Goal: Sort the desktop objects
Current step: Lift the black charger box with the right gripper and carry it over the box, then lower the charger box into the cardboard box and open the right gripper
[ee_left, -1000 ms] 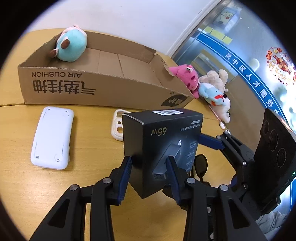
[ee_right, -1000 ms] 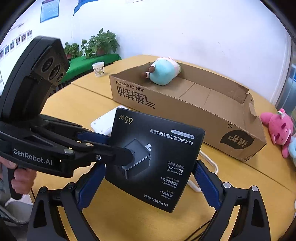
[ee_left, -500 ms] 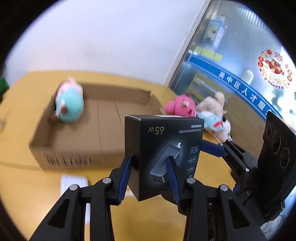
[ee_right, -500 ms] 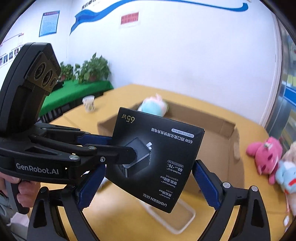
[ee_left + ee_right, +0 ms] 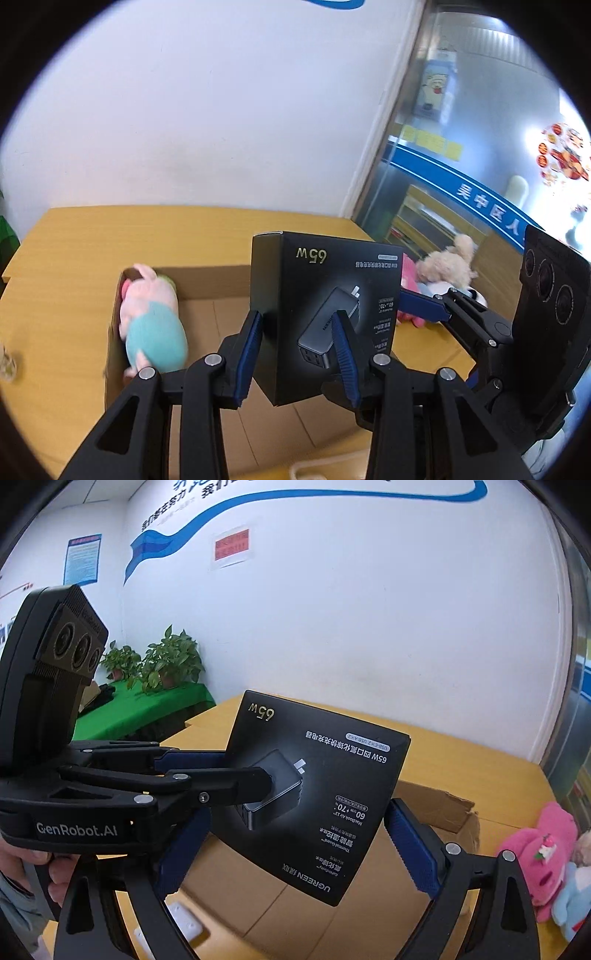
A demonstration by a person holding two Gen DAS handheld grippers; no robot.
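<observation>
My left gripper (image 5: 297, 343) is shut on a black 65W charger box (image 5: 325, 295), held upright in the air above the open cardboard box (image 5: 229, 295). A pink and teal plush (image 5: 151, 325) lies in the cardboard box at its left end. In the right wrist view the charger box (image 5: 325, 805) fills the middle, pinched by the left gripper's fingers (image 5: 236, 775). My right gripper (image 5: 299, 860) is open, its blue pads on either side of the charger box without touching it. The cardboard box (image 5: 258, 897) lies below.
Pink, beige and blue plush toys (image 5: 439, 273) lie on the wooden table (image 5: 110, 236) right of the cardboard box, also in the right wrist view (image 5: 546, 853). A white device (image 5: 184, 923) lies on the table near me. Potted plants (image 5: 162, 664) stand far left.
Both grippers have risen and moved forward with the charger box, from above the table in front of the cardboard box to above the cardboard box itself. The left grip is unchanged.
</observation>
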